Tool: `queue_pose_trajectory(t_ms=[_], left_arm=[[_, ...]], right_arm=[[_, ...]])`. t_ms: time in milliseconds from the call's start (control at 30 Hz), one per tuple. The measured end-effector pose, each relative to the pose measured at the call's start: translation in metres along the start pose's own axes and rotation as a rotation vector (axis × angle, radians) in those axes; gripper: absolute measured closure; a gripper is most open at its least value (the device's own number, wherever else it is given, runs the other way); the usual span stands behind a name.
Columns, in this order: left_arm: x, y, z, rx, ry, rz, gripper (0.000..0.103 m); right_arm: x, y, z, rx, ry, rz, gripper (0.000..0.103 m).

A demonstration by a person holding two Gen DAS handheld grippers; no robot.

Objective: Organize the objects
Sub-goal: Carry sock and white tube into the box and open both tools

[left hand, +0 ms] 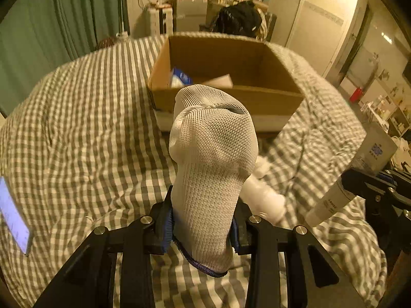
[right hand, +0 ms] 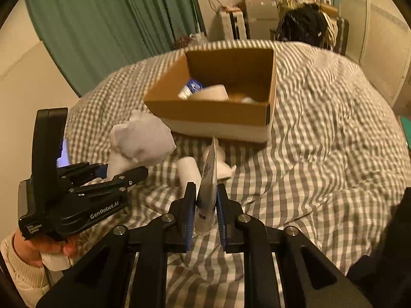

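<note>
My left gripper (left hand: 203, 228) is shut on a white mesh sock (left hand: 213, 159) and holds it upright above the checked bed cover; the sock also shows in the right wrist view (right hand: 141, 138). My right gripper (right hand: 204, 215) is shut on a white tube (right hand: 209, 177), also seen in the left wrist view (left hand: 359, 169) at the right. An open cardboard box (left hand: 231, 97) stands on the bed ahead, also in the right wrist view (right hand: 213, 113). It holds a blue-and-white packet (right hand: 192, 87) and a pale roll (right hand: 210, 93).
A white bottle (left hand: 262, 197) and a crumpled white item (right hand: 221, 164) lie on the checked cover (left hand: 77, 128) before the box. A lit phone (left hand: 14, 213) lies at the left. Green curtains, shelves and a dark bag stand behind the bed.
</note>
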State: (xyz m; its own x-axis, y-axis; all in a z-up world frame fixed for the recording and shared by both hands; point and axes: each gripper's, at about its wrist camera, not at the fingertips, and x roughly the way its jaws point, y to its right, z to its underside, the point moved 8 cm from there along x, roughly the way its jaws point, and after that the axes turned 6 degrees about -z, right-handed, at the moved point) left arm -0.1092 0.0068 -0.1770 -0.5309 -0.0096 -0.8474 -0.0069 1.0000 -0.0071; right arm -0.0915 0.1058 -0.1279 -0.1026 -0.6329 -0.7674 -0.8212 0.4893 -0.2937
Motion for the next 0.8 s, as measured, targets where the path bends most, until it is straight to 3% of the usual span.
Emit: queue_pose_trajectory(t_ms=[467, 800], left_arm=[[-0.086, 0.001, -0.043, 0.029, 0.169, -0.007, 0.068], [-0.100, 0.009, -0.100, 0.045, 0.225, -0.002, 0.068]], right_arm=[[-0.069, -0.039, -0.043, -0.103, 0.152, 0.028, 0.088], [-0.091, -0.043, -0.104, -0.149, 0.231, 0.060, 0.088]])
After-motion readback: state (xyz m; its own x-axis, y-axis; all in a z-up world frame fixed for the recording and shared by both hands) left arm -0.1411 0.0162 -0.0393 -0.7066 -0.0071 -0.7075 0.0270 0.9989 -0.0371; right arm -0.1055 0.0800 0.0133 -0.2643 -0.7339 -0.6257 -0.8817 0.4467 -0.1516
